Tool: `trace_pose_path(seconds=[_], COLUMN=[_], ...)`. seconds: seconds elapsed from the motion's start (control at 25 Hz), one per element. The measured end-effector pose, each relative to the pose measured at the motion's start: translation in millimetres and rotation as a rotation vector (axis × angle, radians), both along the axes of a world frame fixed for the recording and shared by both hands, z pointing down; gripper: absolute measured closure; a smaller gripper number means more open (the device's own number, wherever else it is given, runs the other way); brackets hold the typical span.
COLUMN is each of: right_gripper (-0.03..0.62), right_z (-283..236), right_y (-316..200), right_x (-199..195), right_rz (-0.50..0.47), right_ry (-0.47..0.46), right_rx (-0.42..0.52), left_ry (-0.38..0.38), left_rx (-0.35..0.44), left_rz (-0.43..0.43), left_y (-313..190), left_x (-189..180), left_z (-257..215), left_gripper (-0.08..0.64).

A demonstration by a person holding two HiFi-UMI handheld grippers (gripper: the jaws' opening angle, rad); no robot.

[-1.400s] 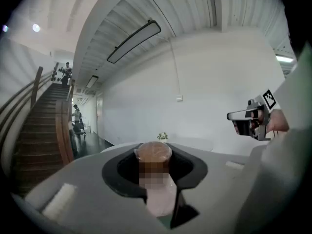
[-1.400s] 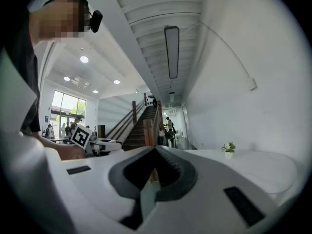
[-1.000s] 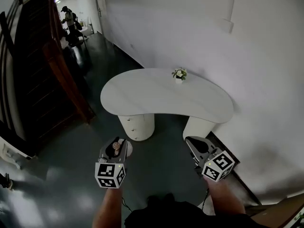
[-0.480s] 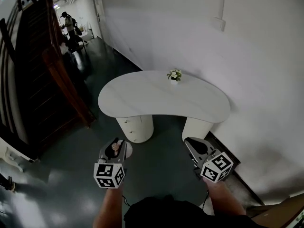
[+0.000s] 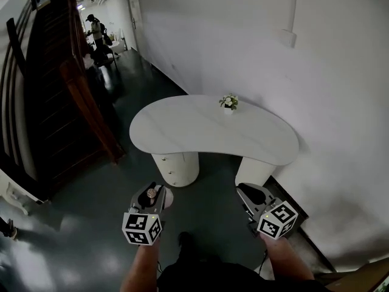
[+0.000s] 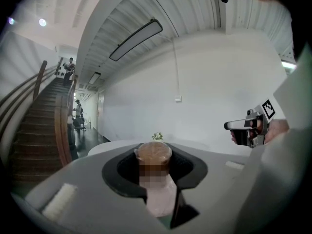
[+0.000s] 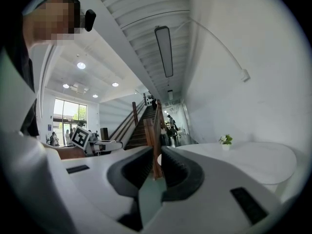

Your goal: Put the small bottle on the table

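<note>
A small bottle [image 5: 150, 194] with a brown cap and a pale body stands upright between the jaws of my left gripper [image 5: 151, 193], which is shut on it. In the left gripper view the bottle [image 6: 154, 156] fills the middle of the jaws. My right gripper [image 5: 251, 193] hangs at the right with its jaws together and nothing between them. Both grippers are over the dark floor, short of the white kidney-shaped table [image 5: 200, 135]. The table [image 7: 258, 162] shows ahead in the right gripper view too.
A small potted plant [image 5: 228, 102] stands at the table's far edge by the white wall. A wooden staircase [image 5: 73, 96] rises on the left. People [image 5: 96, 29] are far down the corridor. Two round white pedestals [image 5: 175, 166] carry the table.
The view has shifted as the person steps forward; a foot now shows at the bottom. Both grippers sit slightly lower in the frame. The left grip on the bottle is unchanged.
</note>
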State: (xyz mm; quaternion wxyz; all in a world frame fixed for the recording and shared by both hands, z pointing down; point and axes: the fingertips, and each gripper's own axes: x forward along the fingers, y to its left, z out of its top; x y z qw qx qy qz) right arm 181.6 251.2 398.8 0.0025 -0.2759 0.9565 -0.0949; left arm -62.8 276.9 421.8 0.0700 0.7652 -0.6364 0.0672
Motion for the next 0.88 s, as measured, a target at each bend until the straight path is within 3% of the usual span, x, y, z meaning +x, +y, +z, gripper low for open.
trace_pose_path(seconds=[0.4, 0.88], right_gripper=[0.58, 0.58], right_z=[13, 8], right_y=[-47, -133], right_x=[-51, -148], right_rz=[-0.008, 0.024], right_ry=[0.021, 0.04], right_rx=[-0.034, -0.034], left_ry=[0.001, 0.015], left_rx=[-0.011, 0.008], left_rz=[0.005, 0.067], left_y=[-49, -147], left_x=[-54, -139], left_z=[9, 6], left_gripper=[0.434, 0.434])
